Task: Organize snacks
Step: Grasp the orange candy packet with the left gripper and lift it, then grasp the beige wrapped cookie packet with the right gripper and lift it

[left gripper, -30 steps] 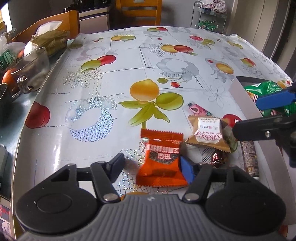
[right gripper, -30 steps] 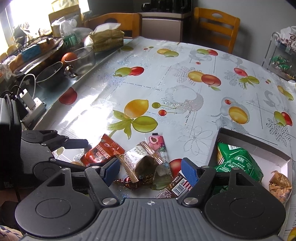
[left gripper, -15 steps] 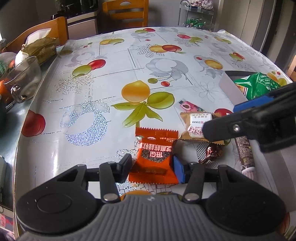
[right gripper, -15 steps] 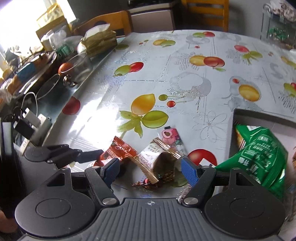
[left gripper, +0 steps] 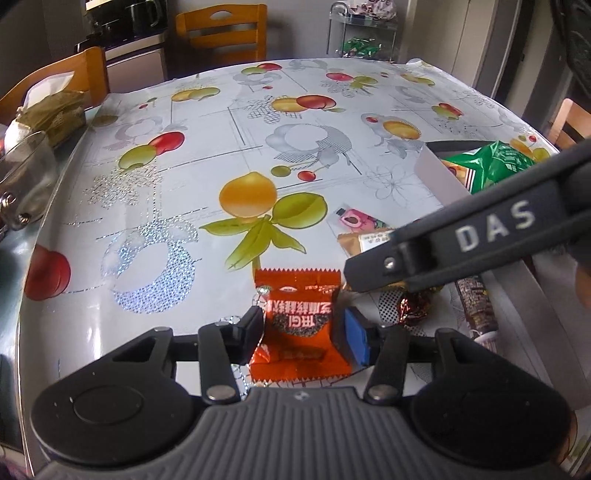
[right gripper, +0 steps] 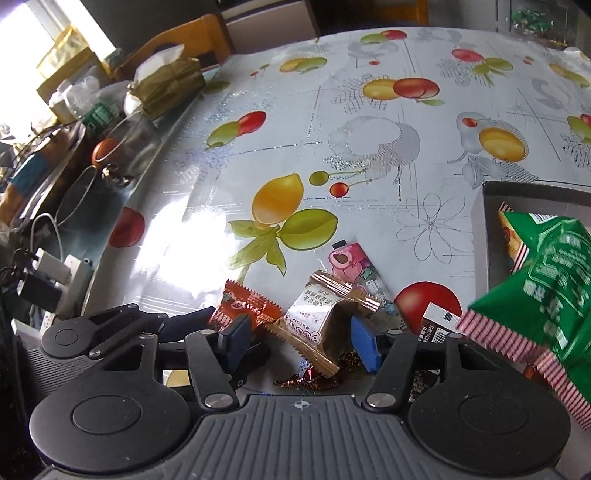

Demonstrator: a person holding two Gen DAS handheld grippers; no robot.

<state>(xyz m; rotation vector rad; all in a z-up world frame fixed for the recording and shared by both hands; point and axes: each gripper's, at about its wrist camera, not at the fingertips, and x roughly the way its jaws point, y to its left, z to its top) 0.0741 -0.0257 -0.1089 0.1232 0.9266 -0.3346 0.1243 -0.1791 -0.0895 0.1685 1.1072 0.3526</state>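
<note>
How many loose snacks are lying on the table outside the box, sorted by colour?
orange packet: 1
tan packet: 1
pink packet: 1
red foil candy: 1
brown bar: 1
Total: 5

I see a table [left gripper: 110, 229] under a glossy white cloth [left gripper: 295, 122] printed with fruit. Wooden chairs stand at its far side: one [left gripper: 221, 31] straight ahead, another [left gripper: 70, 74] off to the left. Behind them sits a dark counter [left gripper: 122, 40] against a grey wall [left gripper: 295, 22], with a wire rack [left gripper: 364, 33] to the right. In the right wrist view, hard daylight pours from a window [right gripper: 48, 33] at upper left and glares off the cloth near the table's edge. A cluttered side surface [right gripper: 48, 162] runs along the table's left.
</note>
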